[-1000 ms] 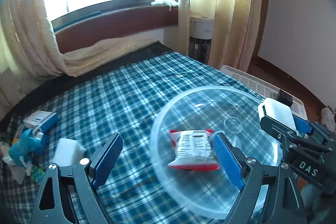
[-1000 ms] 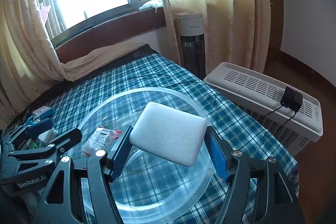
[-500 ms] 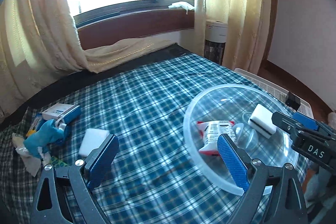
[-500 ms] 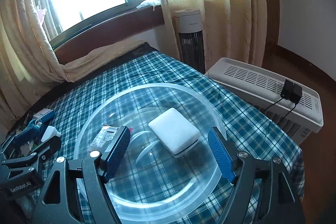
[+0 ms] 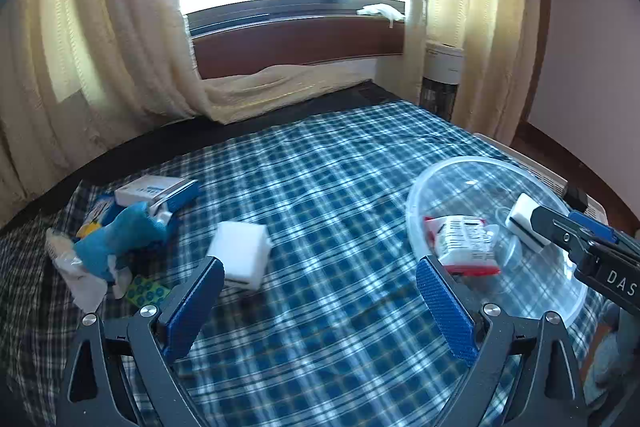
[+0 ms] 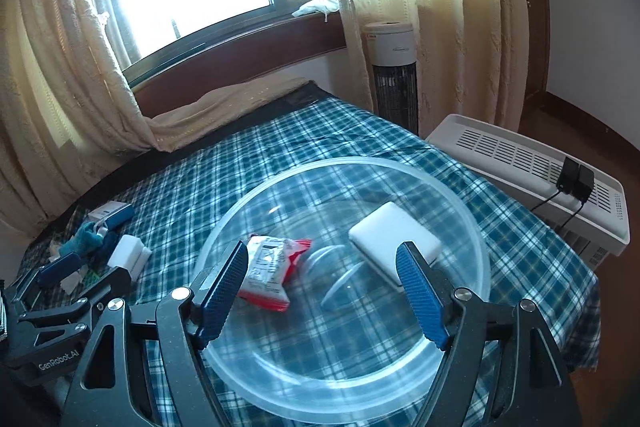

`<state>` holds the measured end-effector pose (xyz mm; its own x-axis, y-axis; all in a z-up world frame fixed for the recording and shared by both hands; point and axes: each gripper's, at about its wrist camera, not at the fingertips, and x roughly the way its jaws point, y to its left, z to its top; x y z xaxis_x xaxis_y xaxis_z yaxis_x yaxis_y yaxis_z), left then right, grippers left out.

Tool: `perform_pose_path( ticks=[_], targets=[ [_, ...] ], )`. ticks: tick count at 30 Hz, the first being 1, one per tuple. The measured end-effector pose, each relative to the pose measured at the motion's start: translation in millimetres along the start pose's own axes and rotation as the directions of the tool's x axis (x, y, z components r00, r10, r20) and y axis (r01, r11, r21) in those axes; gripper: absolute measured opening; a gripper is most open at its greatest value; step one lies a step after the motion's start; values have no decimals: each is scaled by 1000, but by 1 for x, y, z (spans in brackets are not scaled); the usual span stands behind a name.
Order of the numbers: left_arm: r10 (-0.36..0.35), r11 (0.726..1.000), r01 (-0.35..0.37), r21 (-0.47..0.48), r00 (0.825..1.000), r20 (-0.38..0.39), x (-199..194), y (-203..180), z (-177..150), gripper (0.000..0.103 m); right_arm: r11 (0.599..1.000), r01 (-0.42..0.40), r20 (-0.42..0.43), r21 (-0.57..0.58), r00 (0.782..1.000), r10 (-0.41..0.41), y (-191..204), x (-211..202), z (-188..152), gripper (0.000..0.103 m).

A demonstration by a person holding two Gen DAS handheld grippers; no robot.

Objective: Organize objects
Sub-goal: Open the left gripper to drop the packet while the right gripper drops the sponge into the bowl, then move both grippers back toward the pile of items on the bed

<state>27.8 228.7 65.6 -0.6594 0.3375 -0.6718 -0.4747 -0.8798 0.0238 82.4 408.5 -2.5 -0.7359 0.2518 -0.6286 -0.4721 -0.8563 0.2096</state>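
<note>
A clear plastic bowl [image 6: 476, 227] sits on the blue plaid bed and holds a red-and-white snack packet [image 6: 268, 267] and a white sponge [image 6: 394, 233]. My right gripper [image 6: 322, 249] hovers open over the bowl's near side with nothing between its fingers. My left gripper [image 5: 318, 263] is over the bedspread left of the bowl [image 5: 412, 207]; its jaws are opening and hold nothing. A second white sponge [image 5: 240, 255] lies just beyond its left finger. Further left are a blue plush toy [image 5: 116, 235], a blue-and-white box [image 5: 156, 187] and a green dotted sheet [image 5: 146, 291].
A white slatted appliance [image 6: 540, 179] with black plugs [image 6: 576, 179] stands beside the bed's right edge, and a tower fan [image 6: 394, 79] stands behind it by the curtain. The window sill and curtains close off the bed's far side.
The right gripper let go of the white sponge, which now lies in the bowl, and drew back. The left gripper swung left, away from the bowl toward the sponge on the bed, its jaws widening.
</note>
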Motion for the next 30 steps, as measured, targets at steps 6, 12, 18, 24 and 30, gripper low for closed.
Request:
perform_pose_path(
  ticks=[6, 12, 18, 24, 30],
  targets=[
    [26, 999, -26, -39, 1000, -17, 0, 26, -9, 99, 1000, -19, -8, -21, 1000, 19, 17, 3, -3, 78],
    [54, 994, -57, -95, 998, -34, 0, 56, -15, 99, 998, -40, -21, -38, 999, 39, 33, 8, -6, 78],
    [86, 982, -94, -162, 995, -54, 1, 90, -20, 99, 996, -64, -30, -62, 998, 63, 51, 12, -8, 78],
    [150, 959, -157, -235, 988, -45, -4, 133, -16, 99, 991, -94, -50, -90, 995, 90, 70, 17, -10, 78],
    [189, 924, -196, -328, 980, -54, -7, 175, -13, 99, 985, -130, -66, -116, 990, 123, 87, 20, -13, 78]
  ],
)
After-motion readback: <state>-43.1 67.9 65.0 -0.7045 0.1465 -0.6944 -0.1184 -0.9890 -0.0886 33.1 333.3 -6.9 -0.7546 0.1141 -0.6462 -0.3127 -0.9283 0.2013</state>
